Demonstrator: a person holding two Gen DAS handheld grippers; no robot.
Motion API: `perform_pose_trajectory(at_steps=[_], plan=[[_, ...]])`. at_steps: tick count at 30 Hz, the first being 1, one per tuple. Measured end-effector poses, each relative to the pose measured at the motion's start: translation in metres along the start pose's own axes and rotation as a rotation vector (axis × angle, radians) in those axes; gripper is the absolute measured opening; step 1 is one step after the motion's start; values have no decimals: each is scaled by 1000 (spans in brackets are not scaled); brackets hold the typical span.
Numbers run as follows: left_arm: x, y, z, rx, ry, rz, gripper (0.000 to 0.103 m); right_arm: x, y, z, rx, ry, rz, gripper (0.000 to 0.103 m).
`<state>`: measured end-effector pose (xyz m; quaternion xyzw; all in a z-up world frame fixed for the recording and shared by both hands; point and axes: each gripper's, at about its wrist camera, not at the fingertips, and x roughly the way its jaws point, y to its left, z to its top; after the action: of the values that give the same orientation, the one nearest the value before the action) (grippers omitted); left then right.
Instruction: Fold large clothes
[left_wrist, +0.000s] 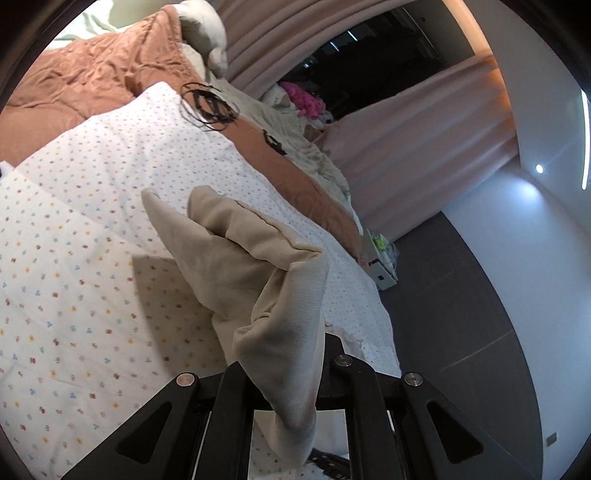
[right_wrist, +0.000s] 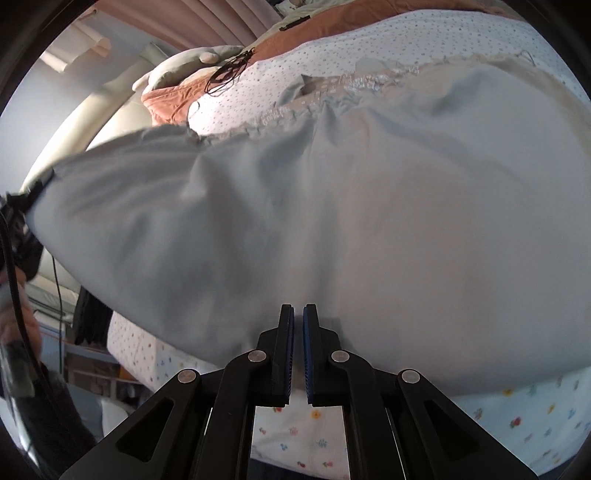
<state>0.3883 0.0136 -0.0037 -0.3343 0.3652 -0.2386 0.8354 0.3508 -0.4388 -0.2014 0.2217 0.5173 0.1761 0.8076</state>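
barely begun: left gripper (left_wrist: 284, 369) clamped on beige garment (left_wrist: 236, 254), lifted; right gripper (right_wrist: 298, 347) nearly closed, empty, garment at 12 o'clock; folding all ahead.

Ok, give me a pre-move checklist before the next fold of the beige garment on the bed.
1. Left hand-held gripper shut on beige garment: ok.
2. Right hand-held gripper gripping cloth: not ok; jaws nearly closed with a slim gap, nothing visibly between them.
3. Garment spread flat: not ok, bunched and lifted at the left corner.
4. Elastic waistband lying straight: cannot tell.
5. Black tangled cord on flowered sheet apart from garment: ok.
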Motion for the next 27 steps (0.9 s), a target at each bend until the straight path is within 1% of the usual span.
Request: perform_pose_trajectory(at_steps=[5, 8, 12, 17, 23, 27], plan=[[17, -40, -1, 70, 27, -16, 7, 3, -11, -8, 52, 8, 27, 4], [26, -61, 1, 96, 34, -31, 7, -6, -16, -9, 56, -6, 47, 4], [42, -88, 4, 134, 53, -57, 7, -28, -32, -11, 85, -40, 60, 4], [68, -122, -1, 174, 90, -88, 7, -62, -56, -15, 130, -99, 50, 4], [106, -159, -11, 210, 147, -118, 7, -97, -82, -19, 171, -163, 35, 4], [139, -181, -24, 236, 202, -131, 7, -117, -101, -28, 206, -196, 14, 4]])
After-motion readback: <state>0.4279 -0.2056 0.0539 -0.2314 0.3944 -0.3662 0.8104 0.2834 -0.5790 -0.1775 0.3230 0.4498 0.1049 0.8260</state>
